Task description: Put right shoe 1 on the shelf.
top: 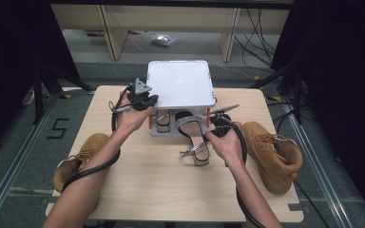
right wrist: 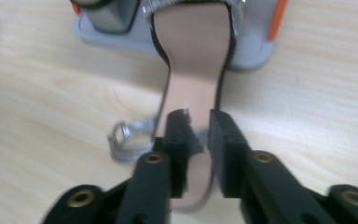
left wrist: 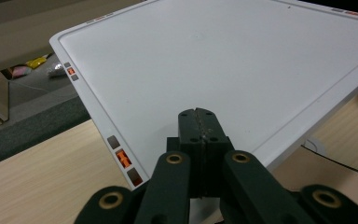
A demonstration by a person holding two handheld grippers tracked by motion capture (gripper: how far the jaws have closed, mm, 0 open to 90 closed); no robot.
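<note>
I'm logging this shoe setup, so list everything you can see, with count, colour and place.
Shoe rack: one, white top with grey base and orange trim, far middle of the table.
Heeled sandal: one, black and silver with a pale insole, toe on the rack's lower shelf, heel end out on the table.
Second shoe: one, silvery, on the lower shelf, partly hidden.
Boots: two, tan, one at the table's left edge, one at its right edge.
Table: one, light wood.
Left hand-held gripper: black, jaws shut, over the rack's top.
Right hand-held gripper: black, jaws astride the sandal's heel end.
</note>
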